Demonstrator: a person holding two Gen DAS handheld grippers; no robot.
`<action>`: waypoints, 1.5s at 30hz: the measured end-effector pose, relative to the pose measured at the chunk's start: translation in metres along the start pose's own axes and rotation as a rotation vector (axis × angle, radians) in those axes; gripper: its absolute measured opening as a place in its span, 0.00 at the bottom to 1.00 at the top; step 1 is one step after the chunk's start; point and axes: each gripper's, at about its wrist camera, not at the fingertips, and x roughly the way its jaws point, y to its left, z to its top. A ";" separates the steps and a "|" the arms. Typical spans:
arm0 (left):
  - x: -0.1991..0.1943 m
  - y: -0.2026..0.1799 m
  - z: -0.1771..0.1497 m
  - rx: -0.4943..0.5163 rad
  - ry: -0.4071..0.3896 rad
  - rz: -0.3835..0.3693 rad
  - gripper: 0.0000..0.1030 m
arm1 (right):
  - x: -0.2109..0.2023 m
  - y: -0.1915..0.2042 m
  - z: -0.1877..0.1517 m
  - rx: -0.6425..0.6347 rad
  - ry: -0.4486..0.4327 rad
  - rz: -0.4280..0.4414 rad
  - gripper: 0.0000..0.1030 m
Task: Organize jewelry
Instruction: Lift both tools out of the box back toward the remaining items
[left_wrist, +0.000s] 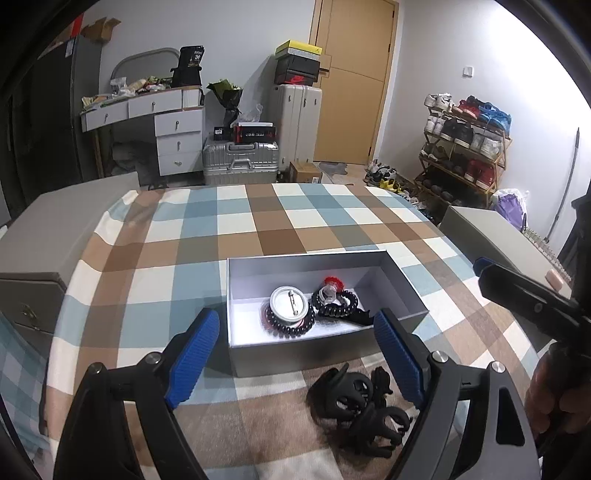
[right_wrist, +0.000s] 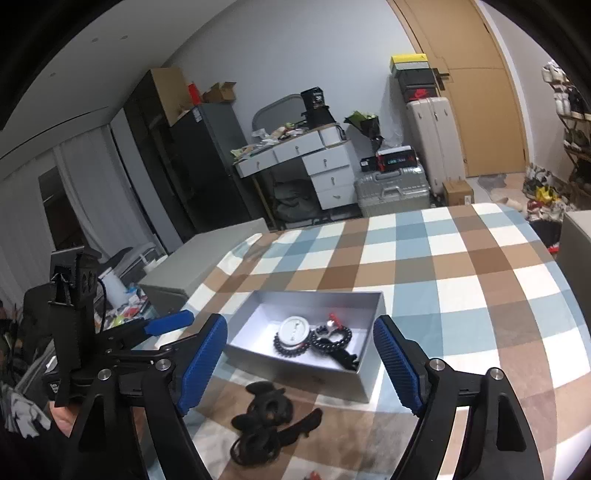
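A grey open box (left_wrist: 317, 352) (right_wrist: 295, 376) sits on the checked tablecloth. Inside lie a round white pin badge (left_wrist: 289, 304) (right_wrist: 294, 330), black bead bracelets (left_wrist: 332, 301) (right_wrist: 330, 341), a red-topped piece (left_wrist: 331, 282) (right_wrist: 333, 317) and a black clip. A pile of black hair claw clips (left_wrist: 364, 410) (right_wrist: 266, 424) lies on the cloth in front of the box. My left gripper (left_wrist: 297, 363) is open and empty above the box's near wall and the clips. My right gripper (right_wrist: 301, 363) is open and empty, hovering above the box and the clips.
The table's checked cloth (left_wrist: 258, 221) extends beyond the box. The other gripper shows at the right edge of the left wrist view (left_wrist: 524, 295) and at the left of the right wrist view (right_wrist: 122, 336). Grey boxes (left_wrist: 55, 229) flank the table. Suitcases, a desk and a shoe rack stand behind.
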 end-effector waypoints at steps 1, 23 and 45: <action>-0.001 0.000 -0.002 0.002 -0.001 0.003 0.81 | -0.001 0.002 -0.001 -0.004 -0.002 -0.002 0.84; -0.024 0.006 -0.051 -0.136 -0.011 0.079 0.98 | -0.025 0.005 -0.058 -0.016 0.066 -0.030 0.97; -0.035 0.001 -0.095 -0.143 0.105 0.082 0.98 | 0.011 0.007 -0.111 -0.018 0.302 -0.125 0.67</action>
